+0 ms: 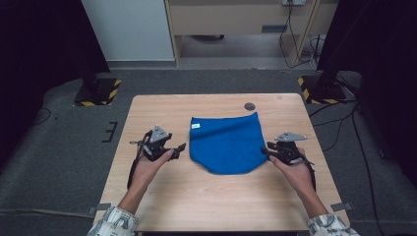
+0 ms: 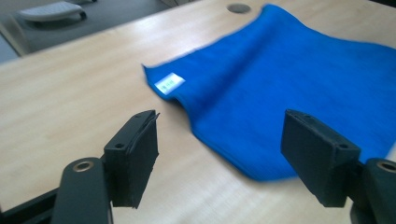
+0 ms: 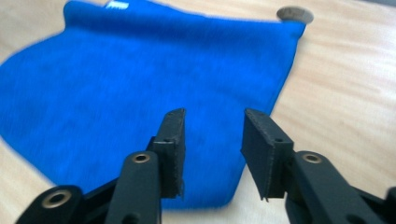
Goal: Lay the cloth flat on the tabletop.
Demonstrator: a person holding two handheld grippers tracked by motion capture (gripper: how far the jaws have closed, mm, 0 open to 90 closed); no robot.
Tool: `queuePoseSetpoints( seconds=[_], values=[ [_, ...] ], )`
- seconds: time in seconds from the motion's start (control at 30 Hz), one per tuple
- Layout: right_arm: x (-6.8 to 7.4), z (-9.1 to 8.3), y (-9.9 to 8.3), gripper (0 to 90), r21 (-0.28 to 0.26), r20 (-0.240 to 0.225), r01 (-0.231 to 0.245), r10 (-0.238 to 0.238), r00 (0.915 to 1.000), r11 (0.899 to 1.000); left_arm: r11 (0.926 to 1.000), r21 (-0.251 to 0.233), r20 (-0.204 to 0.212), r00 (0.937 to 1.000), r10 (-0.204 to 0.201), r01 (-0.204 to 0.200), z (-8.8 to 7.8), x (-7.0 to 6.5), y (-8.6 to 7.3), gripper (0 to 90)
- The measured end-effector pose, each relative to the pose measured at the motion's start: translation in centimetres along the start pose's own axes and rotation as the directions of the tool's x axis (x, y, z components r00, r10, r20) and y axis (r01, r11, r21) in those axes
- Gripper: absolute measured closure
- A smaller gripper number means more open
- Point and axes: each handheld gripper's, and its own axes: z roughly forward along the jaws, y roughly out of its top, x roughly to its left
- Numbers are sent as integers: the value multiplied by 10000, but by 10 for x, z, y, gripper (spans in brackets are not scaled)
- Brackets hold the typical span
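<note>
- Table (image 1: 162, 206): light wood.
- Cloth (image 1: 226, 142): blue, flat at the table's middle, white tag at its far left corner.
- Left gripper (image 1: 181, 147): just left of the cloth, jaws wide, nothing between.
- Right gripper (image 1: 265, 150): at the cloth's right edge, jaws narrower, gripping nothing.

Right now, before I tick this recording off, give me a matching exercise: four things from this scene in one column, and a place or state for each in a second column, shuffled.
Column one:
1. blue cloth
2. white label
3. left gripper
4. round dark disc

Column two:
a. set in the table top, beyond the cloth's far right corner
b. jaws open, nothing between them, beside the cloth's left edge
c. lying on the middle of the table
d. on the cloth's far left corner

Pairs: 1-c, 2-d, 3-b, 4-a
</note>
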Motion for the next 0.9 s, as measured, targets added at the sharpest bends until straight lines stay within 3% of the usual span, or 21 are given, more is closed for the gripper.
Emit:
queuePoseSetpoints(
  seconds=[0.17,0.3,0.37,0.53,0.6,0.9],
  values=[
    [-1,-7,-17,641,77,-157,-66,67,9999,9999,9992,180,108,9994,343,-345,-4,-14,-19,292],
    [-6,-5,-29,613,240,-217,-480,485,9986,9986,9980,451,200,9989,426,-434,-1,-19,-33,303],
    [-8,-5,-31,572,330,-335,-661,672,9972,9973,9936,913,298,9975,637,-662,7,-21,-41,302],
    [-13,-4,-34,494,235,-314,-838,845,9959,9962,9889,1237,571,9955,762,-828,18,-25,-43,288],
    [-15,-2,-35,481,339,-380,-922,935,9949,9952,9886,1355,652,9963,568,-652,25,-25,-44,285],
    [-6,10,-34,475,732,-803,-622,680,9944,9954,9889,1382,728,9963,446,-544,34,-28,-42,282]
  ],
)
